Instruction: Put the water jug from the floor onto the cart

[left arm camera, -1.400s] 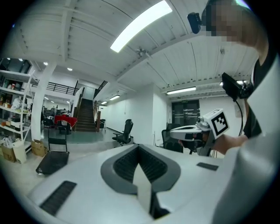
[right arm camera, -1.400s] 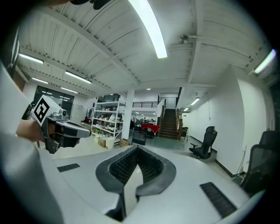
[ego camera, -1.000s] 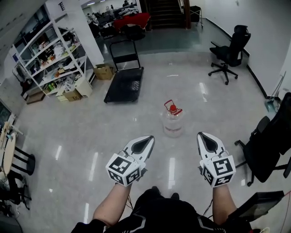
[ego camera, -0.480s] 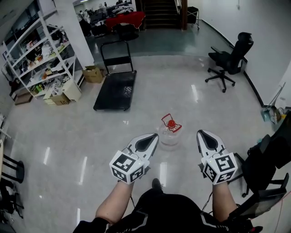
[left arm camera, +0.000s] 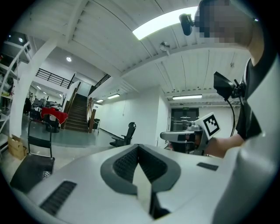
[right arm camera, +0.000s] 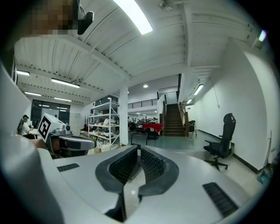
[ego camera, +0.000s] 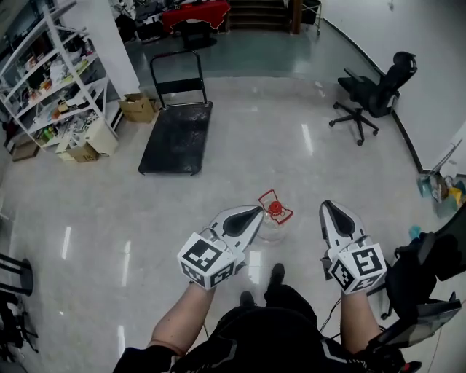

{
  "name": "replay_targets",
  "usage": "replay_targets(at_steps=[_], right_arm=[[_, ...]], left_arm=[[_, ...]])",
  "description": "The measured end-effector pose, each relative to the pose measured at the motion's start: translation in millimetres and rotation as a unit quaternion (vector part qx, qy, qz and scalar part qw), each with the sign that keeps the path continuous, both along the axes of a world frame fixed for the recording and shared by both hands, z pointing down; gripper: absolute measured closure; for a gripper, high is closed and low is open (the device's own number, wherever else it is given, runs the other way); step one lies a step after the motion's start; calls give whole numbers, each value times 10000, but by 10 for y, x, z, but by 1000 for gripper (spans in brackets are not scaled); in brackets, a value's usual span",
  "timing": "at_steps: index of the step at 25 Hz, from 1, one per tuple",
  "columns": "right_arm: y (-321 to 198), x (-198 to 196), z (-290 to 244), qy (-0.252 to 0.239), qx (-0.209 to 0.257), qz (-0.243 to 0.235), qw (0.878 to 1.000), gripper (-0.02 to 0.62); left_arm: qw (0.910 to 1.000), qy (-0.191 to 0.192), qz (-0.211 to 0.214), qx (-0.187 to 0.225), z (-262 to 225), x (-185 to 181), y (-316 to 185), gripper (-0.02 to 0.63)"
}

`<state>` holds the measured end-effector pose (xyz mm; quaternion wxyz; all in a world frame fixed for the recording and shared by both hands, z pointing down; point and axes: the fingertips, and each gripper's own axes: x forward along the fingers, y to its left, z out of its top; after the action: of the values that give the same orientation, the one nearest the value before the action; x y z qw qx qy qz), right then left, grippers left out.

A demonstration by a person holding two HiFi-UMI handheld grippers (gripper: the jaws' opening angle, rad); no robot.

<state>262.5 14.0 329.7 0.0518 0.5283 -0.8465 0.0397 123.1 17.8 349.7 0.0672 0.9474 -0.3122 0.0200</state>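
A clear water jug (ego camera: 274,221) with a red cap and a red handle stands on the pale floor, just ahead of my two grippers in the head view. The black flat cart (ego camera: 177,126) with its upright push handle sits farther off at the upper left. My left gripper (ego camera: 255,212) is shut and empty, its tip close to the jug's left side. To the jug's right, my right gripper (ego camera: 325,206) is shut and holds nothing. Both gripper views look level across the room; the jug is hidden below them. The cart's deck (left arm camera: 30,168) shows in the left gripper view.
White shelving (ego camera: 51,80) with boxes lines the far left, and a cardboard box (ego camera: 138,107) lies beside the cart. A black office chair (ego camera: 375,95) stands at the upper right, another chair (ego camera: 437,262) close on my right. A red-covered table (ego camera: 198,11) and stairs are at the back.
I have walked forward: the jug and the cart have come nearer and lower in the head view. Both grippers stayed shut and now flank the jug's top.
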Motion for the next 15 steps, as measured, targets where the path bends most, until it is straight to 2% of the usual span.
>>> replay_targets(at_steps=[5, 9, 15], right_arm=[[-769, 118, 119, -120, -62, -92, 9999, 592], [-1410, 316, 158, -191, -20, -185, 9996, 591], [-2200, 666, 184, -377, -57, -264, 9989, 588]], left_arm=[[9998, -157, -35, -89, 111, 151, -715, 615], [9997, -155, 122, -108, 88, 389, -1289, 614], [9992, -379, -15, -138, 144, 653, -2117, 614]])
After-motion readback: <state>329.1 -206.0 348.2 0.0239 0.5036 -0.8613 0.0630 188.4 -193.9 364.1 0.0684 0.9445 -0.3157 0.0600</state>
